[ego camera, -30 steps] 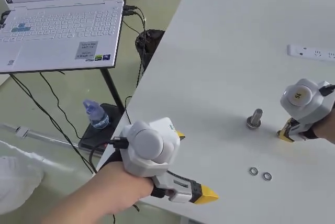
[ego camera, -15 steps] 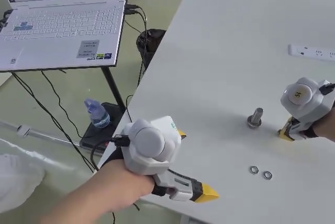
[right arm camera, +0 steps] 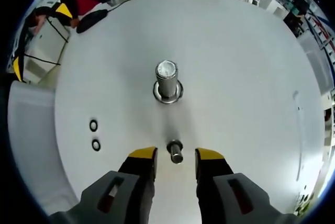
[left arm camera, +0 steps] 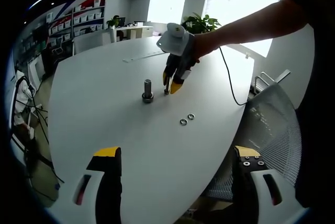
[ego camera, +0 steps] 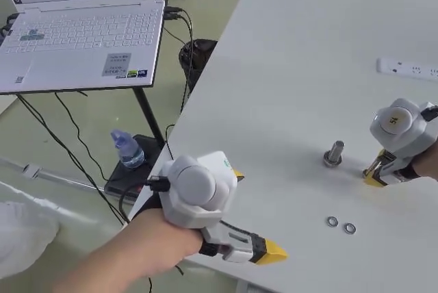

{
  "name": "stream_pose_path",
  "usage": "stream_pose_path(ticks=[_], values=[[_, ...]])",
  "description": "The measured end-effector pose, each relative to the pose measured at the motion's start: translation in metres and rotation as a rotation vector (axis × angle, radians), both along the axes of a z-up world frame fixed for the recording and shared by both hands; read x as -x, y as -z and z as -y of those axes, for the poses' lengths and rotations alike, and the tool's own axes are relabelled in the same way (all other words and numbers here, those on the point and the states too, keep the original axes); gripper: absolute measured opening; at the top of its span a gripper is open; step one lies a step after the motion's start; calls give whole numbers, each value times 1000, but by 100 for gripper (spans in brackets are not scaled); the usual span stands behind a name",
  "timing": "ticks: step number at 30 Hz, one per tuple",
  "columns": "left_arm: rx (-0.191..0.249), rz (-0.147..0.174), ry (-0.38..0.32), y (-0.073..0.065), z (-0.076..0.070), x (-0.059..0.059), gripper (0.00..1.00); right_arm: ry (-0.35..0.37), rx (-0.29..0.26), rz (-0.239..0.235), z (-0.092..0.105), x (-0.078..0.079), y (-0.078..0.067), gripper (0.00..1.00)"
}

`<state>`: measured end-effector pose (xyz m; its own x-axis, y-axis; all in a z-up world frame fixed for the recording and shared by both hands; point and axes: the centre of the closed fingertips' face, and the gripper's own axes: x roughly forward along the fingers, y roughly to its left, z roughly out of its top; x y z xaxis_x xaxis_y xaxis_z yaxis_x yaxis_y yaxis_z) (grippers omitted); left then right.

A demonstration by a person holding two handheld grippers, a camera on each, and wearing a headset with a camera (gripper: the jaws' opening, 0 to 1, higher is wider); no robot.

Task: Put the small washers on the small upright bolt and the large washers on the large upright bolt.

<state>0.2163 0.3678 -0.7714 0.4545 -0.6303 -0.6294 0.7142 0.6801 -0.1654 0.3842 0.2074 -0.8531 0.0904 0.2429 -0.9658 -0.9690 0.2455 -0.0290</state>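
Observation:
The large upright bolt [ego camera: 333, 154] [right arm camera: 167, 79] [left arm camera: 147, 90] stands on the white table [ego camera: 294, 67] with a ring at its base. My right gripper [ego camera: 375, 175] [right arm camera: 175, 156] is open and low on the table just right of it, its yellow jaws either side of the small upright bolt [right arm camera: 175, 150] without touching it. Two small washers [ego camera: 332, 222] [ego camera: 350, 228] [right arm camera: 93, 125] [left arm camera: 183, 122] lie flat side by side nearer the front edge. My left gripper [ego camera: 253, 214] [left arm camera: 175, 153] is wide open and holds nothing, at the table's front left corner.
A white power strip [ego camera: 407, 68] lies at the far right of the table. Left of the table, an open laptop [ego camera: 82, 40] sits on a stand with cables hanging, and a water bottle [ego camera: 126, 149] stands on the floor. A mesh chair [left arm camera: 272, 124] stands by the table edge.

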Motion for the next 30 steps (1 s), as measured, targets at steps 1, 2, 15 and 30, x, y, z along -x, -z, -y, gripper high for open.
stream_pose_path(ticks=[1,2,15,30], values=[[0,0,-1,0,-1,0,87,5,-4,-1,0,-1,-1,31],[-1,-1,-1,0,-1,1,87,9,-11,-3,-1,-1,-2,31],[-10,17,11,-5,0,3,87,-16,-16,4,0,4,-21,30],[-10,26,13,-18,0,5,93,-46,-43,-9,-10,15,-50,33]])
